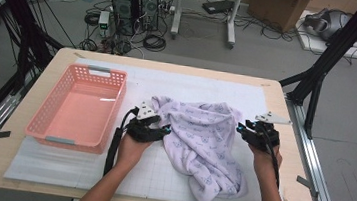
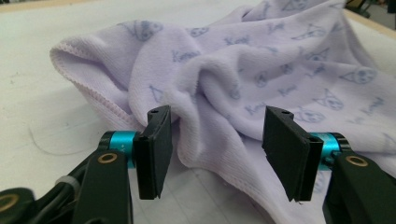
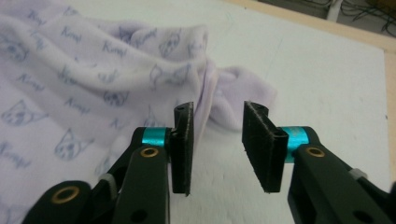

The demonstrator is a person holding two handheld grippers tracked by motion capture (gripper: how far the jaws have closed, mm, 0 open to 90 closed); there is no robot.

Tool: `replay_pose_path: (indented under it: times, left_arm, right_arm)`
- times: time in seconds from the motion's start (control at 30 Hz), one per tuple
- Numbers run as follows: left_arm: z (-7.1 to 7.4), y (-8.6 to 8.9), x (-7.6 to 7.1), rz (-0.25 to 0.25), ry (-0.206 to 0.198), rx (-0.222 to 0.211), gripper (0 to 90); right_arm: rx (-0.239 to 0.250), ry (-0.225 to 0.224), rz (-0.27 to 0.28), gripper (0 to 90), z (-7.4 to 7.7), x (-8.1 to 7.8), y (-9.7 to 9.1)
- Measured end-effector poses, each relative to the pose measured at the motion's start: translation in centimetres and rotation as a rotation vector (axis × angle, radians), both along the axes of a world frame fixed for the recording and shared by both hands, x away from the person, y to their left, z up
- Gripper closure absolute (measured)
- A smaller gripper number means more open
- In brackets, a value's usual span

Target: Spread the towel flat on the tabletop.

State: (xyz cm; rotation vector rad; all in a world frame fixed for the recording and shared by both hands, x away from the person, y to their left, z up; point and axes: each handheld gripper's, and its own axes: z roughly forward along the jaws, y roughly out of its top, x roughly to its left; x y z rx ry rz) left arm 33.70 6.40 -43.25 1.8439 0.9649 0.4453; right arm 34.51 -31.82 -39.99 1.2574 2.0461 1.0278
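High view: towel point(image 1: 202, 143) crumpled mid-table, basket point(image 1: 77, 107) at left for stowing. Left gripper point(image 1: 163, 128) and right gripper point(image 1: 240, 128) flank opposite edges, both jaws apart, gripping nothing.

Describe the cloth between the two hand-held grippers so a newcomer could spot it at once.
Start at the wooden table with its white gridded mat. Right of the pink basket, at the mat's middle, lies a crumpled towel. It is pale lilac, printed with small blue cat faces and script, soft and rumpled where the basket is rigid.
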Motion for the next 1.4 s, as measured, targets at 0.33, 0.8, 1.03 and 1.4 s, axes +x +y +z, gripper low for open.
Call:
replay_pose_path:
  times: [0.33, 0.8, 1.03, 1.4]
  left_arm:
    - [-1.3, 0.3, -1.0, -0.037, 0.022, 0.0, 44.7]
    - [-1.6, 0.3, -1.2, -0.058, 0.031, 0.003, 47.3]
    - [-1.6, 0.2, -1.3, -0.076, 0.027, 0.003, 49.9]
    - [-1.7, -0.7, -1.7, -0.162, 0.066, 0.03, 50.6]
  right_arm:
    - [-0.024, 0.16, 0.16, 62.3, -3.9, -2.0, 1.3]
    - [-0.036, 0.1, -0.021, 88.8, -3.3, 1.6, 0.0]
    - [0.036, 0.037, -0.223, 86.6, -2.2, 2.2, -2.7]
    - [0.09, -0.017, -0.075, 66.7, -1.8, -2.1, -2.7]
